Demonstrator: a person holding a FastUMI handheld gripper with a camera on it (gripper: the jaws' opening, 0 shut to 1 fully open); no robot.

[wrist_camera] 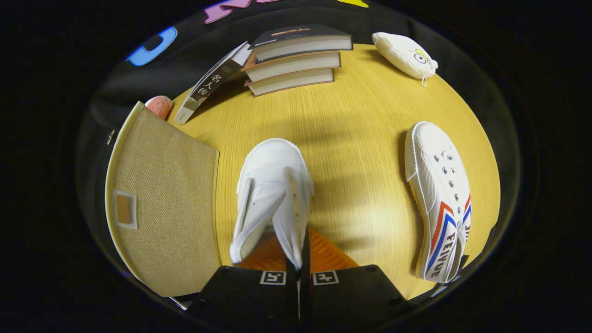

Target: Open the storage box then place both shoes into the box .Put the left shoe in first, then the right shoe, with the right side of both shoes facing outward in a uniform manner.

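Note:
A white canvas shoe (273,194) hangs just ahead of my fingers, toe pointing away, its orange insole (323,254) showing at the heel. My gripper (299,261) is shut on the shoe's right side wall near the opening, fingers nearly together. It casts a shadow on the wooden table (360,129). The second white shoe (439,199), with red and blue stripes, lies on its side to the right of the fingers. The beige woven storage box (162,199) stands to the left of the held shoe, a flat face with a small label window toward me. I cannot tell whether it is open.
A stack of three books (296,60) sits at the table's far edge, with another book (212,83) leaning against it. A white plush pouch (407,55) lies at the far right. A pink round object (159,106) peeks out behind the box.

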